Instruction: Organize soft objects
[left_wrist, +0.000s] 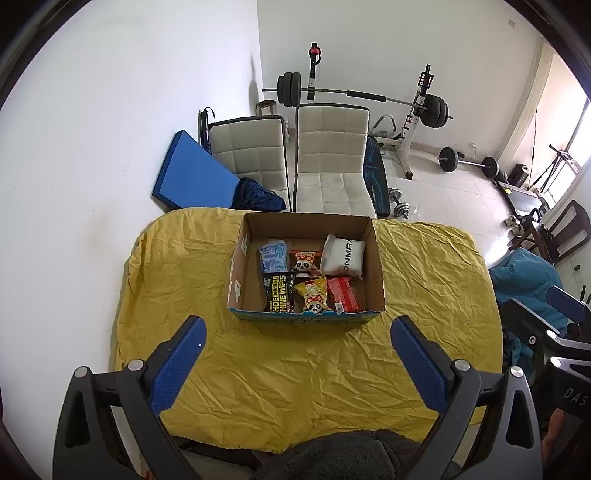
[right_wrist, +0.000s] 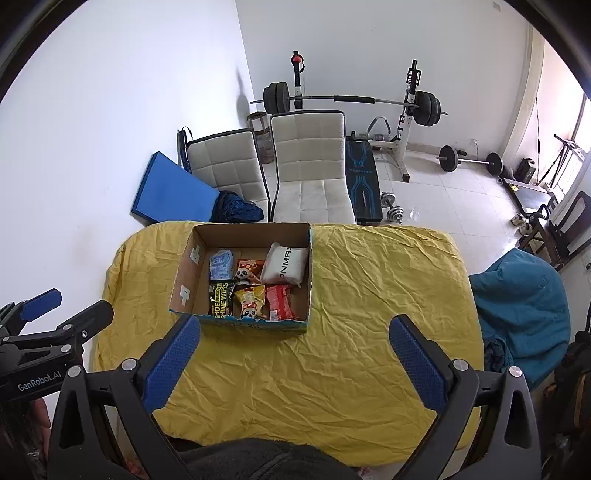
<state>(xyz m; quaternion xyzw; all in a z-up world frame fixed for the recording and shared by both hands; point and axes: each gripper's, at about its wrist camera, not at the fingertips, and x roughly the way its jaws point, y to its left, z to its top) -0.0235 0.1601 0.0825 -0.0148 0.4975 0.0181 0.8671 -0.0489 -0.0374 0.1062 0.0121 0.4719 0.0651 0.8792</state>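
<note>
Cardboard open box is already holding every soft packet; both claws, left claw and right claw, are hovering spread, empty; likely finishing.

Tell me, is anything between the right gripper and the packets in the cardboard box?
Only the box's near wall. The right gripper hangs open over bare yellow cloth; the box is open-topped, so the packets are reachable from above.

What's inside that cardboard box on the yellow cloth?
The cardboard box holds six soft packs: a blue pack, two panda snack bags, a white DNMAX pouch, shoe shine wipes and a red pack. Anything beneath them is hidden.
</note>
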